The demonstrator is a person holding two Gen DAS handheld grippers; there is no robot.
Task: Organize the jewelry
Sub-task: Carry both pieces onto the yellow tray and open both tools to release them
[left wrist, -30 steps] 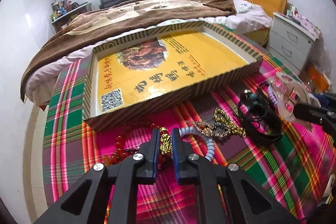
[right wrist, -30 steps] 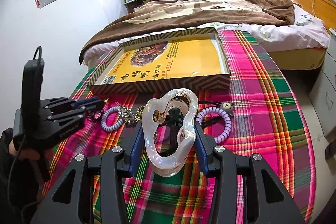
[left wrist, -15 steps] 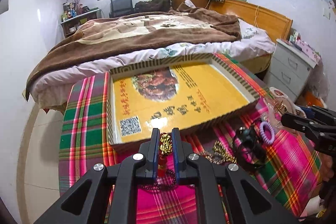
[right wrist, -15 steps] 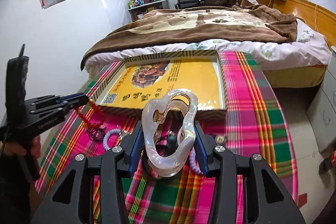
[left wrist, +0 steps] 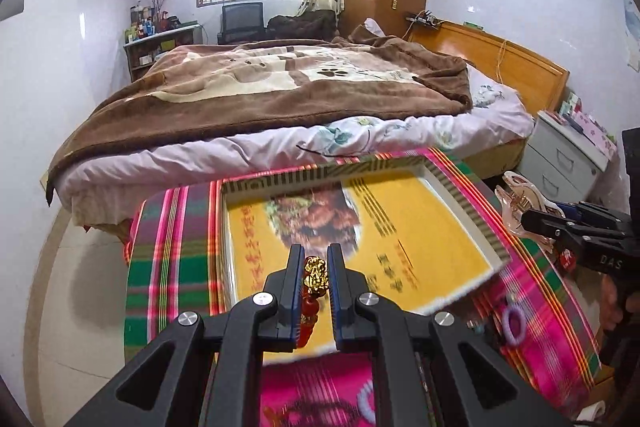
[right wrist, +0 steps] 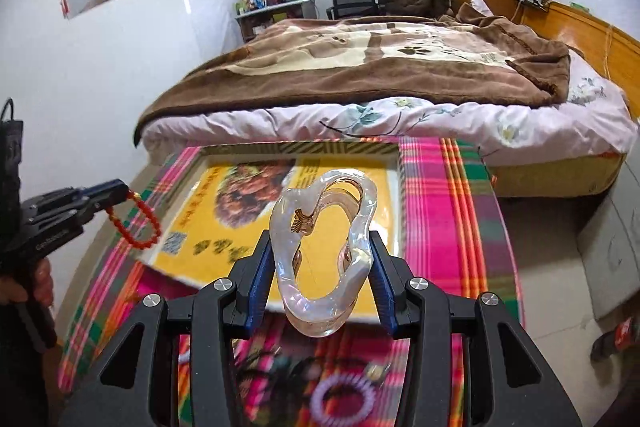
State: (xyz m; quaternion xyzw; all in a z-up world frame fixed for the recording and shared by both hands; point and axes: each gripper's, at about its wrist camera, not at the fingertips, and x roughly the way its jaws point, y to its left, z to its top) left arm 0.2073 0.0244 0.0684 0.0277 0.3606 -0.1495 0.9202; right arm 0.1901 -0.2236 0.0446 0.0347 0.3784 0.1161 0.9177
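My left gripper is shut on a red bead bracelet with a gold charm, held in the air over the near edge of a shallow box with a yellow printed bottom. In the right wrist view the left gripper shows at the left, and the bracelet hangs from it in a loop. My right gripper is shut on a clear hair claw clip, upright above the box. The left wrist view shows the right gripper and clip at the box's right corner.
The box lies on a table under a pink and green plaid cloth. A purple coil hair tie and blurred dark cords lie on the cloth below the grippers. A bed stands right behind the table, a white nightstand at right.
Both grippers rose off the cloth and moved forward over the box. The left one lifted the bracelet out of the jewelry pile; the right one kept the clip.
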